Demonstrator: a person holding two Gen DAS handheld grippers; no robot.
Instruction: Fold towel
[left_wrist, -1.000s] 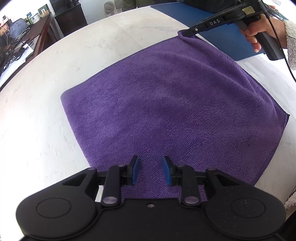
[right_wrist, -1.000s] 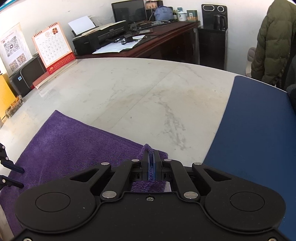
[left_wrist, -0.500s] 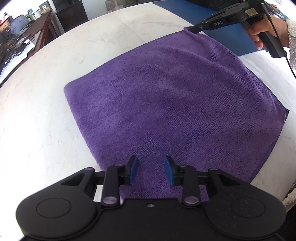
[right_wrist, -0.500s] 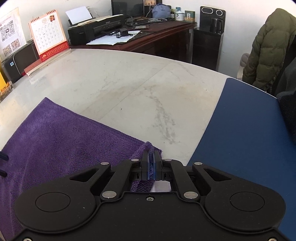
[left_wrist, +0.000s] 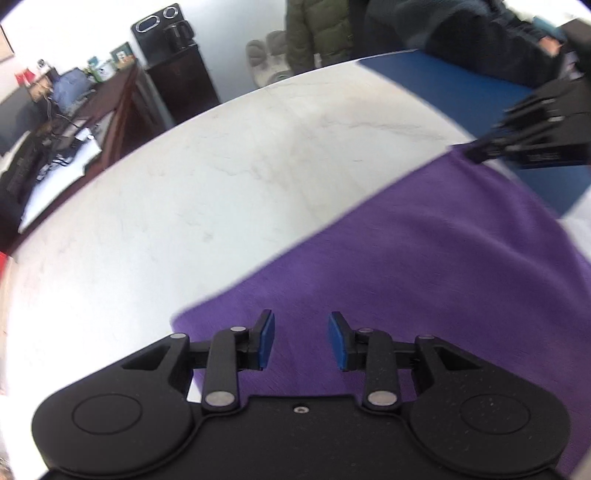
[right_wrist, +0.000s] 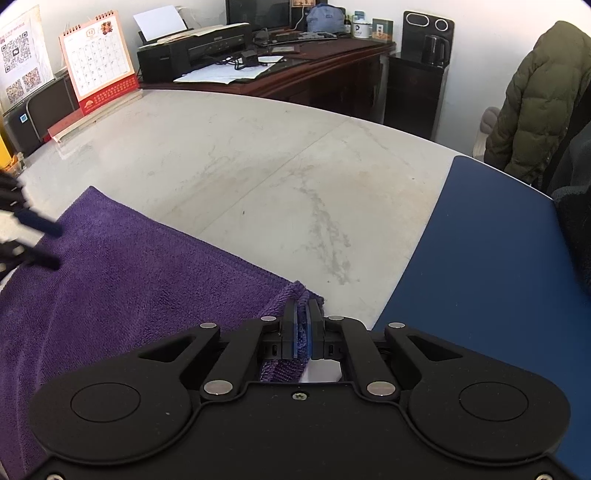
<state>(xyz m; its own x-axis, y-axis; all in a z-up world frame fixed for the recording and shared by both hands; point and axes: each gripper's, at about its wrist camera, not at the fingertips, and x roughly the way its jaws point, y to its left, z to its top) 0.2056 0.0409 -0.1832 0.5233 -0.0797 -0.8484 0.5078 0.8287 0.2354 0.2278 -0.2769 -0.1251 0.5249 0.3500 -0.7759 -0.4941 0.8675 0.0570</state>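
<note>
Pinching one corner of the purple towel (right_wrist: 122, 288), the right gripper (right_wrist: 302, 325) has its blue pads pressed together on a bunched tuft of cloth, at the towel's edge nearest the blue mat (right_wrist: 491, 266). Most of the towel lies flat on the pale marble table (right_wrist: 258, 173), its far hem running straight across the stone, with the mat just beyond the pinched corner. At the towel's opposite far corner hovers the left gripper (left_wrist: 302, 341), its blue pads parted to a modest gap with nothing between them; only towel shows beneath. Seen from the right wrist, that gripper's dark fingertips (right_wrist: 40, 225) are blurred above the towel's far left edge. Away from the towel, past the table's rim, stand a desk calendar (right_wrist: 98, 59), a black printer (right_wrist: 195, 48) and a hanging olive padded coat (right_wrist: 535, 96).
</note>
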